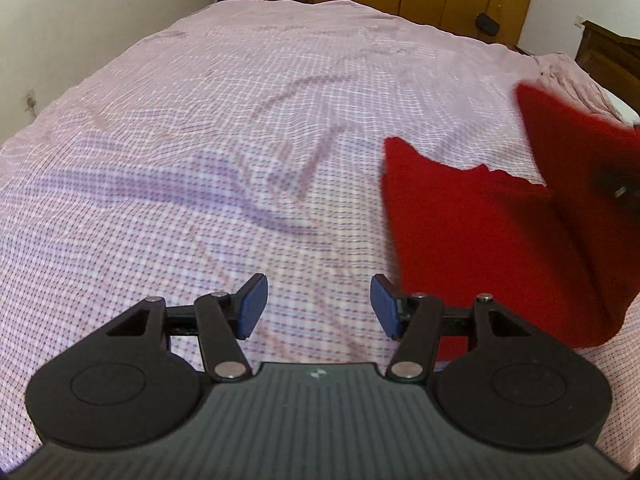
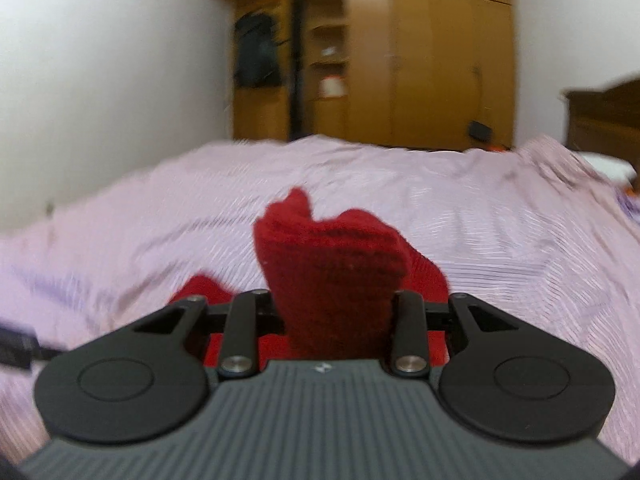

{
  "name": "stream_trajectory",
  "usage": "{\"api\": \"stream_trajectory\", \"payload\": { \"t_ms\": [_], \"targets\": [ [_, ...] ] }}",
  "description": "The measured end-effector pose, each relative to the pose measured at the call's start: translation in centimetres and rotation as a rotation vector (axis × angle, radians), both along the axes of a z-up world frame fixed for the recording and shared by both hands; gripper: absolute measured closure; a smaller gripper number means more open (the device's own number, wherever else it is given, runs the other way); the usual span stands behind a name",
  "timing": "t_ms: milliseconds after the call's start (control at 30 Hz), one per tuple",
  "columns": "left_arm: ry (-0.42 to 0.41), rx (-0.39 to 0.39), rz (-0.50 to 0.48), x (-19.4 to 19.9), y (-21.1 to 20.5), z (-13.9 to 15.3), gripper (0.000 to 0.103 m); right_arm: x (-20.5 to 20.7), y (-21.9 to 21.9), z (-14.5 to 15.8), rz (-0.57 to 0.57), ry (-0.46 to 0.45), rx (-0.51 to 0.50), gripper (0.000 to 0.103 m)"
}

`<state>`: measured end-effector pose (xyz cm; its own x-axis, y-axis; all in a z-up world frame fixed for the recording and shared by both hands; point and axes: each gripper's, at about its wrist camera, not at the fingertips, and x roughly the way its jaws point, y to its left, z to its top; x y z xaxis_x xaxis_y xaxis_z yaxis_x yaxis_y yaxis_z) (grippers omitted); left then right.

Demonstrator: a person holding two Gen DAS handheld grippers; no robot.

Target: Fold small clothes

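My right gripper [image 2: 334, 312] was clenched on a bunched wad of the red garment [image 2: 332, 268]: the knit filled the gap between its fingers and stood up in a lump ahead of them, hiding the pads entirely. I judged I had it pinched at an edge or corner so that part could be lifted clear of the bed [image 2: 480, 220] and carried over for a fold. The right wrist picture was smeared, so I could not say which part of the garment I had.

My left gripper [image 1: 318, 306] was released, its blue pads [image 1: 252, 304] standing apart with only checked bedsheet showing between them. It hung just beside the near left edge of the red cloth, touching nothing I could see. I read that as a hand kept free to pin or take a second corner.

From the left wrist, the garment lay partly on the sheet to the right, its far side raised in a fold toward the frame edge, where the right gripper presumably held it.

Farther out, the wooden wardrobe [image 2: 400, 64] stood past the bed's end. Its open shelves held a few things too blurred to name, one pale and orange.
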<state>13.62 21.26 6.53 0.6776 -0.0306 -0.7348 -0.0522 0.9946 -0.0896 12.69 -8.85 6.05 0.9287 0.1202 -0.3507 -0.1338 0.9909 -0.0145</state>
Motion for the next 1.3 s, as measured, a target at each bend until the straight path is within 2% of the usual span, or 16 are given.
{"api": "stream_trajectory", "payload": {
  "t_ms": [133, 233, 533, 700, 833, 1000, 1067, 1100, 1233, 1300],
  "targets": [
    [0.006, -0.012, 0.018, -0.8, 1.3, -0.9, 0.040, 0.3, 3.2, -2.8, 0.081, 0.066, -0.099, 0.068],
    [0.008, -0.017, 0.024, -1.3, 2.1, -1.6, 0.040, 0.0, 4.3, -4.1, 0.092, 0.065, -0.148, 0.068],
    [0.007, -0.043, 0.044, -1.9, 3.6, -2.6, 0.040, -0.5, 3.8, -3.2, 0.088, 0.043, -0.137, 0.068],
    [0.013, -0.039, 0.064, -2.0, 4.1, -2.7, 0.040, -1.2, 4.8, -1.7, 0.070, -0.054, -0.089, 0.068],
    [0.013, -0.048, 0.079, -2.0, 4.5, -2.8, 0.040, -1.9, 7.2, -1.8, 0.117, -0.084, -0.168, 0.068],
    [0.011, -0.050, 0.072, -2.1, 4.4, -2.7, 0.040, -1.8, 9.9, -4.4, 0.173, -0.019, -0.243, 0.068],
    [0.007, -0.041, 0.065, -2.1, 4.3, -2.7, 0.040, -2.4, 10.5, -5.1, 0.190, -0.036, -0.279, 0.068],
    [0.005, -0.038, 0.065, -2.0, 4.4, -2.6, 0.040, -2.8, 10.5, -5.2, 0.194, -0.039, -0.281, 0.068],
    [0.004, -0.051, 0.078, -1.8, 4.6, -2.6, 0.040, -2.3, 9.6, -3.6, 0.181, -0.024, -0.155, 0.068],
    [0.008, -0.062, 0.080, -1.7, 4.5, -2.7, 0.040, -1.6, 9.6, -3.5, 0.171, -0.005, -0.140, 0.067]
  ]
}}
